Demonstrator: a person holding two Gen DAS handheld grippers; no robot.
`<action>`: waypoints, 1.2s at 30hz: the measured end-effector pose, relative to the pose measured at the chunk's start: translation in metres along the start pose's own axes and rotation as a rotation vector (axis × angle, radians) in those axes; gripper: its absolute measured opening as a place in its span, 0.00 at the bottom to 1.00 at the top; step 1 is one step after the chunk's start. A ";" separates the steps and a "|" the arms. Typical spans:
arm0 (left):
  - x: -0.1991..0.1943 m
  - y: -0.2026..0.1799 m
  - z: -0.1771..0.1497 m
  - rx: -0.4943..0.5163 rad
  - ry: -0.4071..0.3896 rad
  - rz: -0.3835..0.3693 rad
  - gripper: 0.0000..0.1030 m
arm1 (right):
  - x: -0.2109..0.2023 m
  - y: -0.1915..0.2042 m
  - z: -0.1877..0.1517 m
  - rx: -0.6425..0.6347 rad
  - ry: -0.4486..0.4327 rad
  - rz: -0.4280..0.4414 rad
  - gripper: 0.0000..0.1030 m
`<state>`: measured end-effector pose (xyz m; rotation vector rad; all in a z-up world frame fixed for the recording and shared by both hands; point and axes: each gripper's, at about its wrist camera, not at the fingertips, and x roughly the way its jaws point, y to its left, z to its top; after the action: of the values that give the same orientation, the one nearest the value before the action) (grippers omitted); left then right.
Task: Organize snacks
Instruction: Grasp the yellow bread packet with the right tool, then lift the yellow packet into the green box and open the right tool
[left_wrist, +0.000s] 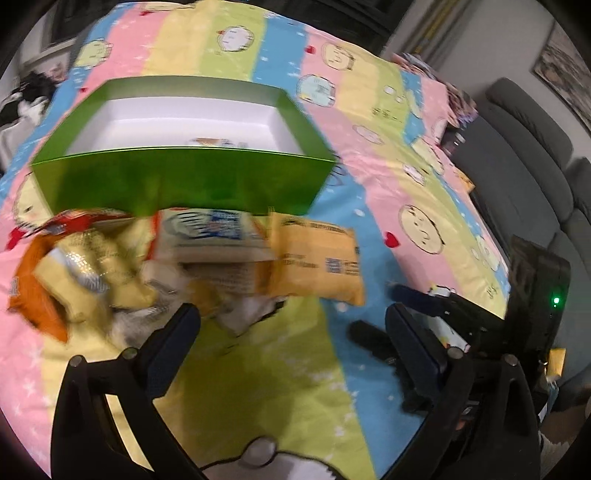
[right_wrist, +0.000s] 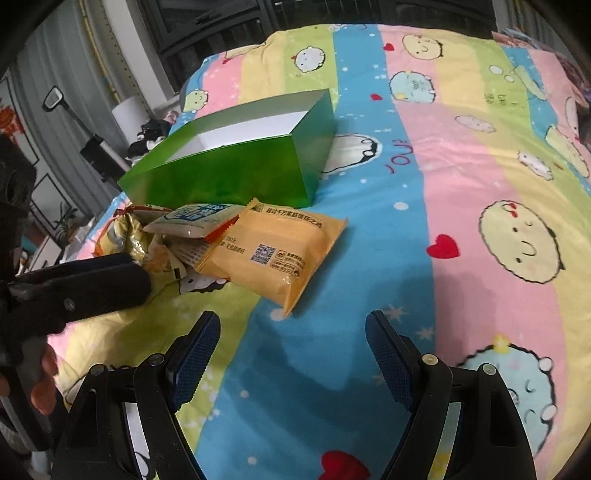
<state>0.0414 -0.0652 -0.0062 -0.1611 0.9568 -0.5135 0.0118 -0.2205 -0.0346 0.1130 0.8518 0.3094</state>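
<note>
Snack packets (right_wrist: 207, 236) await pickup beside open green cardboard box (right_wrist: 236, 173); both grippers' fingers (right_wrist: 197, 350) gape empty; next, grasp orange packet (right_wrist: 273, 251).

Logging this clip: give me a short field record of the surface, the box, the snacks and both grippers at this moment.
surface: striped cartoon bedspread
box: green box, open top, white inside; one packet lies in it in the left wrist view
snacks: loose pile against the box's near wall; orange-yellow packet at its right end, blue-and-white packet overlapping it, gold packet to the left
left gripper: jaws open, empty, near the pile
right gripper: jaws open, empty, just short of the orange-yellow packet
task state: most snacks not yet boxed
</note>
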 end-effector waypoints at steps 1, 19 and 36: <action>0.006 -0.002 0.002 0.006 0.009 -0.006 0.92 | 0.001 0.000 0.001 0.001 0.001 0.003 0.79; 0.059 0.006 0.025 -0.036 0.109 -0.062 0.43 | 0.031 0.001 0.020 -0.010 0.023 0.112 0.60; 0.037 -0.025 0.014 -0.004 0.094 -0.120 0.42 | -0.007 0.002 0.007 -0.041 -0.018 0.034 0.34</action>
<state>0.0611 -0.1062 -0.0163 -0.2007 1.0440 -0.6341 0.0121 -0.2208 -0.0244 0.0924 0.8257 0.3571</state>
